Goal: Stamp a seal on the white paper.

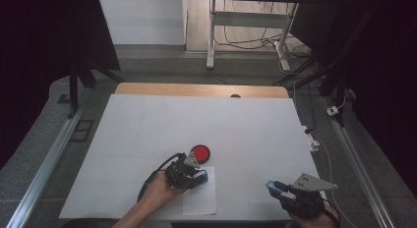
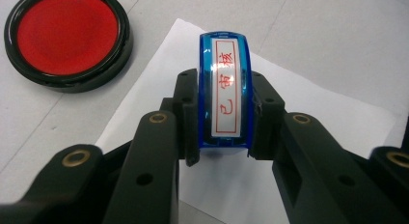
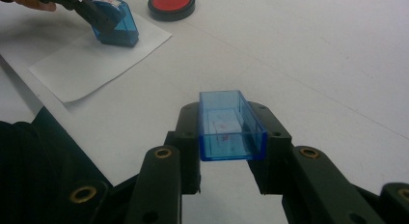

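Note:
A blue stamp (image 2: 224, 89) with a white label and red characters sits between the jaws of my left gripper (image 2: 224, 120), which is shut on it. The stamp (image 3: 115, 23) stands base down on a white paper sheet (image 3: 96, 60), near the sheet's far edge. Just beyond it lies a round red ink pad (image 1: 200, 153) in a black case, also seen as the ink pad (image 2: 67, 35) at the upper left. My right gripper (image 3: 231, 137) is shut on the stamp's clear blue cap (image 3: 231, 125), held above the table at the front right (image 1: 276, 187).
The white table cover (image 1: 196, 120) stretches wide behind the ink pad. The paper sheet (image 1: 200, 198) lies close to the table's front edge. A dark sleeve (image 3: 43, 166) shows at the lower left of the right gripper view. Cables and a desk frame stand on the floor beyond the table.

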Action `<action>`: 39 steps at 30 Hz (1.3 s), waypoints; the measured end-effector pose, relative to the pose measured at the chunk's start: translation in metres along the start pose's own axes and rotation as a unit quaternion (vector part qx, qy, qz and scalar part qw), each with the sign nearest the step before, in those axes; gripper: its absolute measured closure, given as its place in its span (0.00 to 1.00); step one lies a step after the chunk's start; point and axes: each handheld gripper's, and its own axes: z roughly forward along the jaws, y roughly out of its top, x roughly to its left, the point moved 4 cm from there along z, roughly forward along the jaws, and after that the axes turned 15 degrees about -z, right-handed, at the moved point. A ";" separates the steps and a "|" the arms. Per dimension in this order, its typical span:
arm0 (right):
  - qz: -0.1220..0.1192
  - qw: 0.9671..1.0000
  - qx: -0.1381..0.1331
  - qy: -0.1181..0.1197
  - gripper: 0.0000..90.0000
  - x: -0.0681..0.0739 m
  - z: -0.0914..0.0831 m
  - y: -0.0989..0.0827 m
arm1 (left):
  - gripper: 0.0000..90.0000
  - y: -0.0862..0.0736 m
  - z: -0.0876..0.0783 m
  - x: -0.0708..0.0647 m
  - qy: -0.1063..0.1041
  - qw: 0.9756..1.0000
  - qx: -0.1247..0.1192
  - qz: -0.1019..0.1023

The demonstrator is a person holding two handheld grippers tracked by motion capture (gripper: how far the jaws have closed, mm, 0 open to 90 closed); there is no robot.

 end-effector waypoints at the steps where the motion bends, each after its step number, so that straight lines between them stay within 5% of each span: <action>1: 0.000 1.000 0.000 0.000 0.76 0.000 0.000 0.000 | 0.78 0.000 0.000 -0.001 0.005 1.000 0.001 0.005; 24: 0.000 1.000 -0.002 0.001 0.75 0.000 -0.001 0.000 | 0.77 0.001 -0.005 -0.006 0.010 1.000 -0.002 0.026; 39: 0.002 1.000 -0.002 0.001 0.75 0.000 -0.001 0.000 | 0.77 0.007 -0.036 -0.005 -0.035 0.998 -0.046 0.028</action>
